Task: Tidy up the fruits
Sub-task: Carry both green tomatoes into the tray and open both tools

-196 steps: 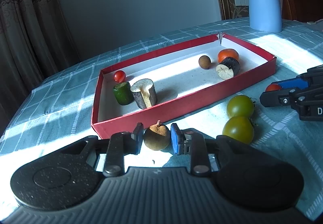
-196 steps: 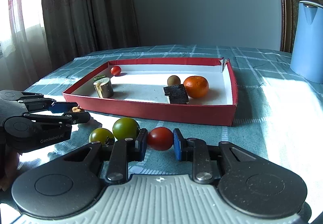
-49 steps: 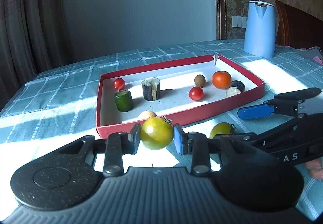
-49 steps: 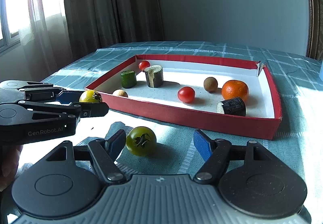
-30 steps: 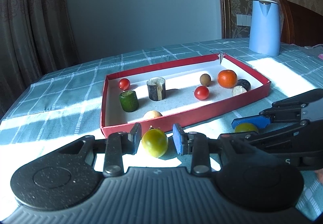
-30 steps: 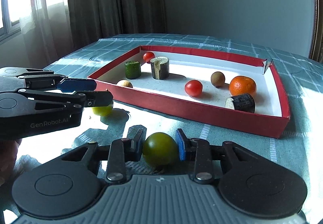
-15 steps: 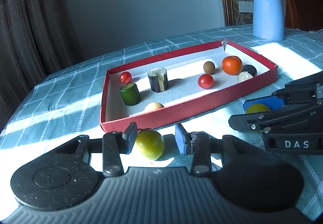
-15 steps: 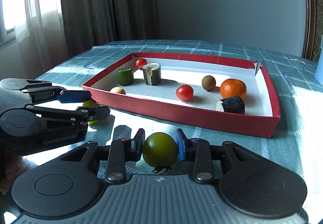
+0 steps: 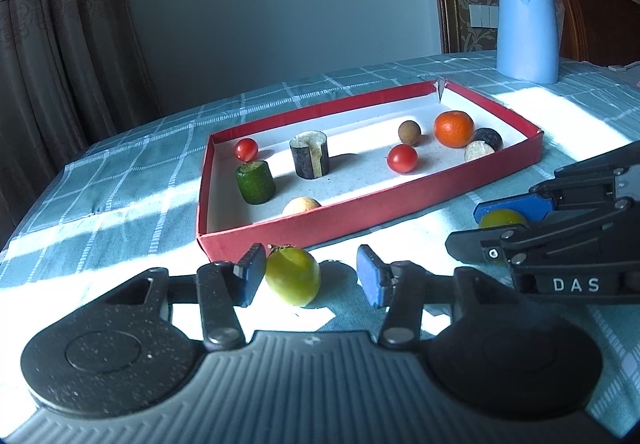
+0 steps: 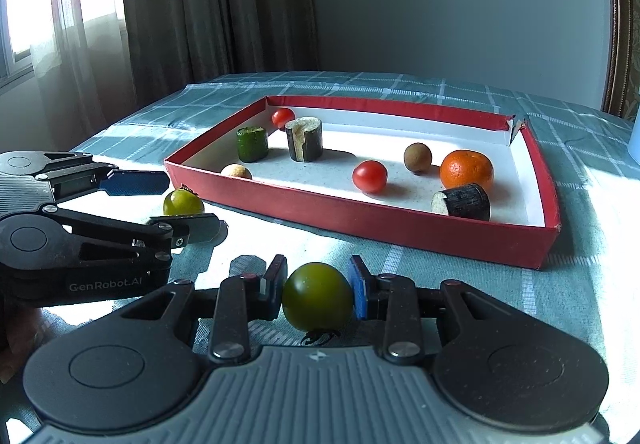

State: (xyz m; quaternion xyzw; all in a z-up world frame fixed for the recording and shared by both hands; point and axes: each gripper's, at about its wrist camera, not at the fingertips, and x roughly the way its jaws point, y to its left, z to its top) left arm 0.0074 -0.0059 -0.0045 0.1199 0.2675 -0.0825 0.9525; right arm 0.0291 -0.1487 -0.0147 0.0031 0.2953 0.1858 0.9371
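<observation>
Yellow-green tomato on the desk, just in front of the near corner of the red tray, between the fingers of the left gripper. Lying against the left finger, clear of the right one (a plain gap of sunlit cloth between them). Fingers apart, having just been opening, not gripping the tomato. Stem end tipped up and toward the tray.

Darker green tomato clamped in the right gripper, both pads pressed to its sides, stem hanging underneath. Held out in front of the tray's long near wall, to the right of the left gripper.

Inside the tray: green cucumber chunk and a dark cut stump upright at the left end, a small red tomato behind them, a pale round fruit against the near wall. Further right, another red tomato, a brown round fruit, an orange and a dark stump lying on its side, touching the orange or nearly so.

Beyond the tray, a blue kettle on the checked cloth.
</observation>
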